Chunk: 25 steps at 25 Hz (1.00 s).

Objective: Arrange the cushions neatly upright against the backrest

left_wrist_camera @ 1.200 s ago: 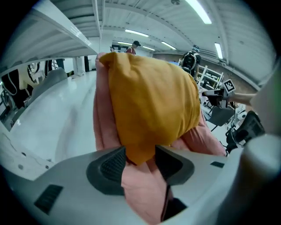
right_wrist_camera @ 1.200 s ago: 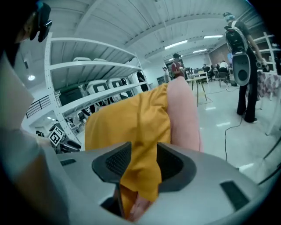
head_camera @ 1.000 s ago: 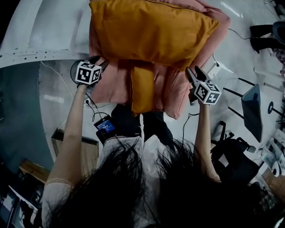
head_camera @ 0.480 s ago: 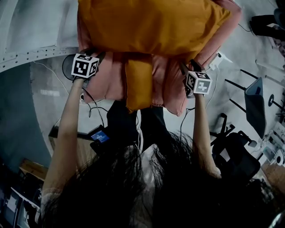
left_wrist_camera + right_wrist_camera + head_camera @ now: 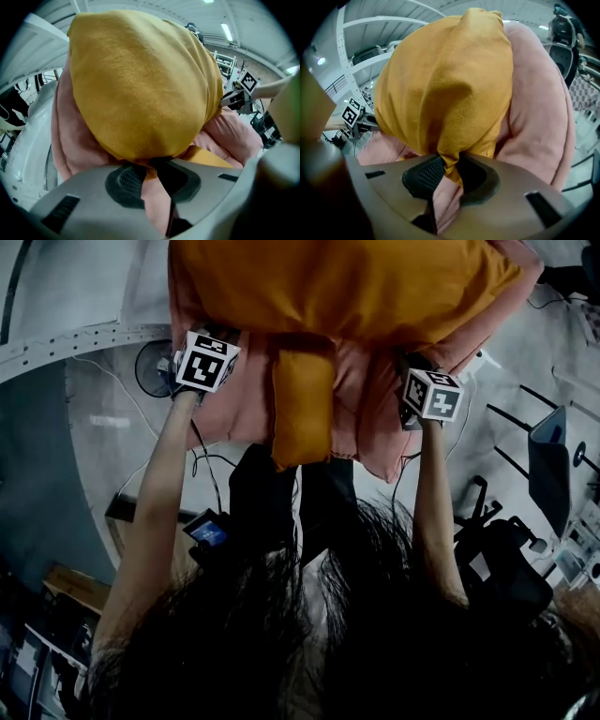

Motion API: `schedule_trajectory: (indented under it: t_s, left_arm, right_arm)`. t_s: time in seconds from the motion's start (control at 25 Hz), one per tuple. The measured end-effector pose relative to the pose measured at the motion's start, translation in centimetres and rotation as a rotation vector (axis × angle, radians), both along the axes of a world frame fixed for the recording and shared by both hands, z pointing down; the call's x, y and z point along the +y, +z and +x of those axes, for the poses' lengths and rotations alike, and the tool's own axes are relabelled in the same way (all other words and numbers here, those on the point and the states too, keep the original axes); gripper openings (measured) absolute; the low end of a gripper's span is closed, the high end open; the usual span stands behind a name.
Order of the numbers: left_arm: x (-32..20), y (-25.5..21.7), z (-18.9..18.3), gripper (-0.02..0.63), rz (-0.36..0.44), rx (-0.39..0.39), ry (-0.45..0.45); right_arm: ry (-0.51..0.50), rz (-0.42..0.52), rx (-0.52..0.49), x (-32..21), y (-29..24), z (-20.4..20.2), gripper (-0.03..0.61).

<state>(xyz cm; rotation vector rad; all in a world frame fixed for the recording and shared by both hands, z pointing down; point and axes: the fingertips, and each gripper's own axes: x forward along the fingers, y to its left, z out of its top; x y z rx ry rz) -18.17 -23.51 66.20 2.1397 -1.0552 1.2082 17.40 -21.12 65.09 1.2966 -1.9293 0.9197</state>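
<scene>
A big orange cushion (image 5: 337, 282) lies on a pink cushion (image 5: 239, 404), and a smaller orange cushion (image 5: 302, 404) hangs in front of them. My left gripper (image 5: 220, 336) is at the big cushion's near left corner and my right gripper (image 5: 410, 364) at its near right corner. In the left gripper view the jaws (image 5: 150, 171) have just been closing and pinch a fold of orange cushion (image 5: 140, 89) with pink fabric (image 5: 157, 197). In the right gripper view the jaws (image 5: 450, 173) have likewise just closed on the orange corner (image 5: 450, 93), with the pink cushion (image 5: 539, 117) behind.
A white curved structure (image 5: 75, 296) stands at the upper left. Cables and a round dark object (image 5: 150, 381) lie on the floor below it. A dark office chair (image 5: 497, 559) is at the right. A small device with a blue screen (image 5: 208, 531) hangs near the person's waist.
Both grippers moved in from beside the cushion's lower corners and closed on them. The cushion pile now sits higher and larger in the head view.
</scene>
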Motion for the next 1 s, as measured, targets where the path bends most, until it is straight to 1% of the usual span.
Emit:
schedule_trajectory:
  t_s: [0.12,0.2,0.28,0.36,0.4,0.44,0.48,0.56,0.64,0.72,0.84,1.0]
  left_arm:
    - [-0.1,0.0,1.1,0.070,0.000,-0.051,0.017]
    - [0.0,0.4,1.6,0.063,-0.018,-0.094,0.047]
    - [0.2,1.0,2.2,0.060,-0.053,-0.156,0.124]
    - [0.4,2.0,2.8,0.057,-0.099,-0.237,0.239]
    - [0.4,2.5,3.1,0.057,-0.119,-0.269,0.283]
    - [0.4,3.2,3.3,0.055,-0.133,-0.283,0.302]
    - [0.3,3.8,3.3,0.055,-0.142,-0.280,0.297]
    - [0.0,4.9,3.0,0.055,-0.141,-0.247,0.249]
    - [-0.4,5.4,2.5,0.055,-0.101,-0.207,0.194]
    - [-0.5,5.4,2.4,0.055,-0.036,-0.175,0.160]
    - [-0.6,5.2,1.7,0.057,0.049,-0.164,0.149]
    - [-0.2,4.9,1.5,0.057,0.078,-0.172,0.146]
  right_arm:
    - [0.018,-0.040,-0.023,0.2,1.2,-1.0,0.086]
    - [0.017,-0.068,-0.026,0.2,2.2,-1.5,0.083]
    - [0.012,-0.095,-0.020,-0.1,3.0,-1.5,0.081]
    - [-0.003,-0.130,-0.009,-0.4,4.0,-1.3,0.078]
    - [-0.014,-0.147,0.002,-0.6,4.5,-1.1,0.078]
    - [-0.024,-0.163,0.013,-0.7,5.0,-1.0,0.078]
    - [-0.028,-0.181,0.024,-0.7,5.5,-0.9,0.078]
    - [-0.023,-0.218,0.042,-0.4,6.6,-0.6,0.078]
    - [-0.014,-0.223,0.047,-0.5,7.3,-0.4,0.078]
    - [-0.013,-0.196,0.038,-0.8,7.4,-0.4,0.078]
    - [-0.029,-0.136,0.067,-1.1,7.3,-0.6,0.080]
    - [-0.036,-0.094,0.105,-0.7,7.1,-0.5,0.080]
